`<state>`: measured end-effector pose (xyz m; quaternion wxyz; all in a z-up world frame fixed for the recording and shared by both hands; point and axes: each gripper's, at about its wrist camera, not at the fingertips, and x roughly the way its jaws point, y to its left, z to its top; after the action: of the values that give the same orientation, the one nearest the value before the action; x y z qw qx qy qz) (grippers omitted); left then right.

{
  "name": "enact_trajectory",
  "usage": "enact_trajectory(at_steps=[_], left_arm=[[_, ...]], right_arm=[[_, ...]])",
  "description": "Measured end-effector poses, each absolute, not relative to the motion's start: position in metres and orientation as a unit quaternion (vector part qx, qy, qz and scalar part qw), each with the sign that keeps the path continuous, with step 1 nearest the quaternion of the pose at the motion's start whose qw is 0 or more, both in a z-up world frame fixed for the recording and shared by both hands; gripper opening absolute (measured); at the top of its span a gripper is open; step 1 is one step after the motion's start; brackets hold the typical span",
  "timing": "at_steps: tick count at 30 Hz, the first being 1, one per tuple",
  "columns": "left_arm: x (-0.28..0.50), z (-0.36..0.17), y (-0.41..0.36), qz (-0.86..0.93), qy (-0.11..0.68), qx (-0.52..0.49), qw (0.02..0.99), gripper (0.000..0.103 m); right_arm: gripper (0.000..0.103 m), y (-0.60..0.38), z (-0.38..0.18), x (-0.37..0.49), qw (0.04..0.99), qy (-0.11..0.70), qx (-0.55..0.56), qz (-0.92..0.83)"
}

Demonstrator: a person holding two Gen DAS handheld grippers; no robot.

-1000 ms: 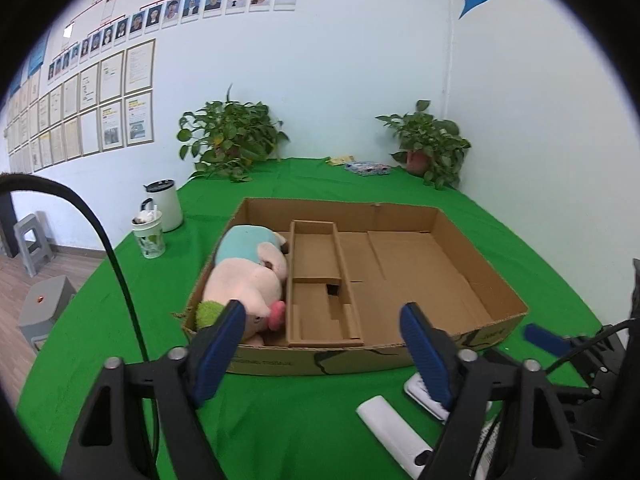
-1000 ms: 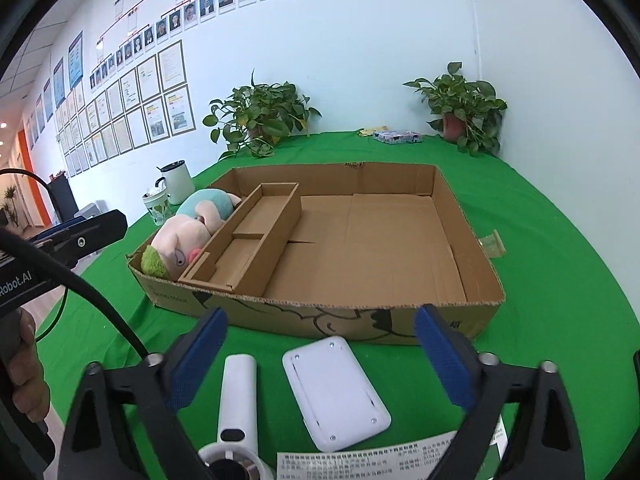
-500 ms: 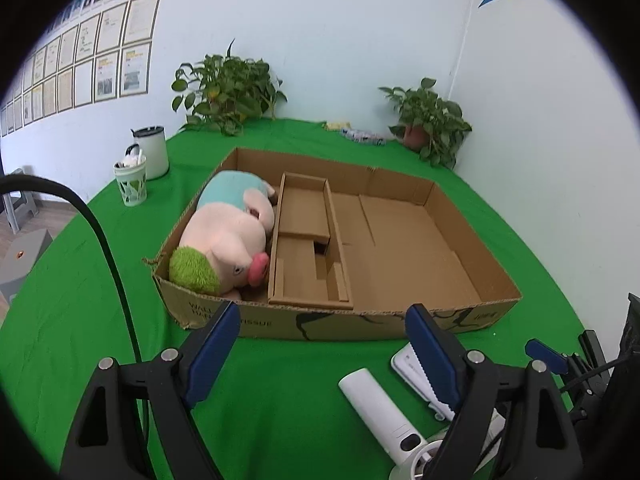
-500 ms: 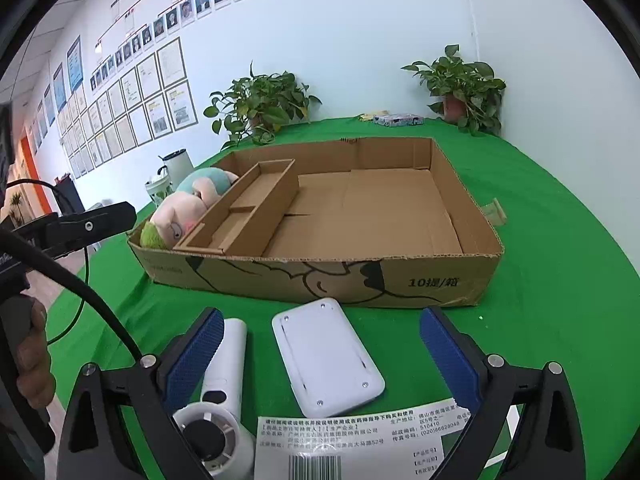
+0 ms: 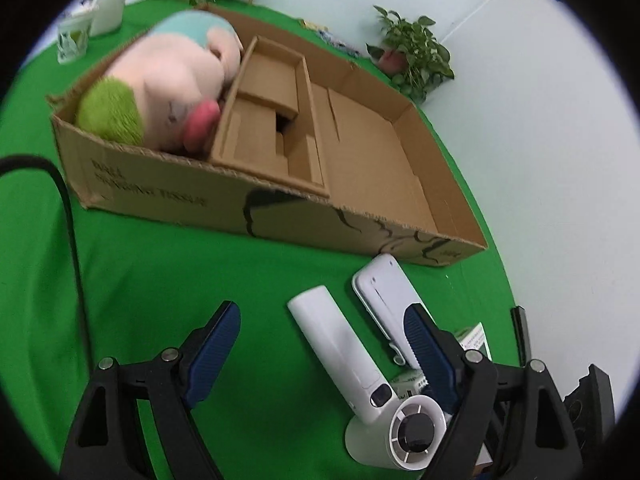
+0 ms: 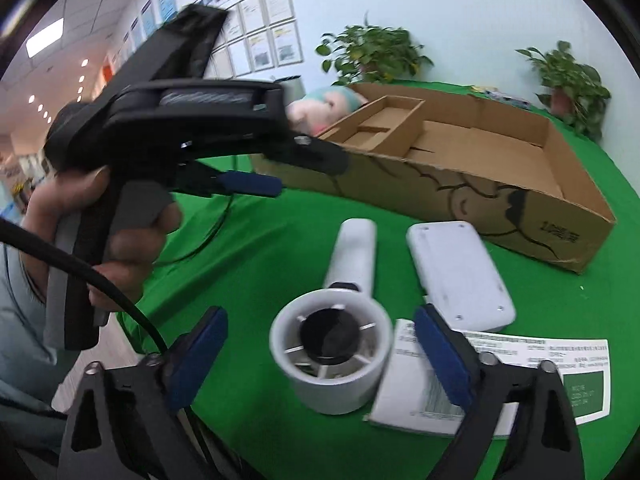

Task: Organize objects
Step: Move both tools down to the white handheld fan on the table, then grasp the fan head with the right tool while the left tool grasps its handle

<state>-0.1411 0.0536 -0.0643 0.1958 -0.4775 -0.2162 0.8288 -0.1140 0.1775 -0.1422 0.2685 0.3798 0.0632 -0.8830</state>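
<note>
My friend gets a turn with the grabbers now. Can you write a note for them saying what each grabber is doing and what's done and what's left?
Left gripper: open, nothing held, low over the handle of the white fan.
Right gripper: jaws closing, the fan's round head between them, pads not yet on it.
Done: plush toy lies in the left compartment of the cardboard box.
Left: the fan, the flat white device and the printed packet are on the green cloth in front of the box.
</note>
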Motion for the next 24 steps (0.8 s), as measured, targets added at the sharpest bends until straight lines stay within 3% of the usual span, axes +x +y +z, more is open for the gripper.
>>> enact_trajectory(at_steps=[8, 15, 16, 17, 19, 24], left_arm=[[-0.14, -0.078, 0.063, 0.808, -0.221, -0.495, 0.231, 0.081], [-0.133, -0.086, 0.054, 0.792, -0.231, -0.511, 0.243, 0.081], [-0.131, -0.088, 0.053, 0.789, -0.232, -0.513, 0.244, 0.081], [-0.129, -0.089, 0.053, 0.788, -0.231, -0.516, 0.243, 0.081], [-0.127, -0.092, 0.054, 0.784, -0.231, -0.522, 0.243, 0.081], [-0.127, -0.105, 0.06, 0.753, -0.259, -0.545, 0.262, 0.075]], right_arm=[[0.055, 0.157, -0.156, -0.116, 0.219, 0.117, 0.385, -0.889], [0.055, 0.146, -0.154, -0.108, 0.263, 0.088, 0.389, -0.879], [0.061, 0.145, -0.152, -0.106, 0.269, 0.083, 0.383, -0.88], [0.079, 0.144, -0.152, -0.105, 0.273, 0.082, 0.379, -0.88], [0.096, 0.143, -0.152, -0.104, 0.278, 0.082, 0.372, -0.882], [0.096, 0.143, -0.161, -0.109, 0.268, 0.076, 0.387, -0.879]])
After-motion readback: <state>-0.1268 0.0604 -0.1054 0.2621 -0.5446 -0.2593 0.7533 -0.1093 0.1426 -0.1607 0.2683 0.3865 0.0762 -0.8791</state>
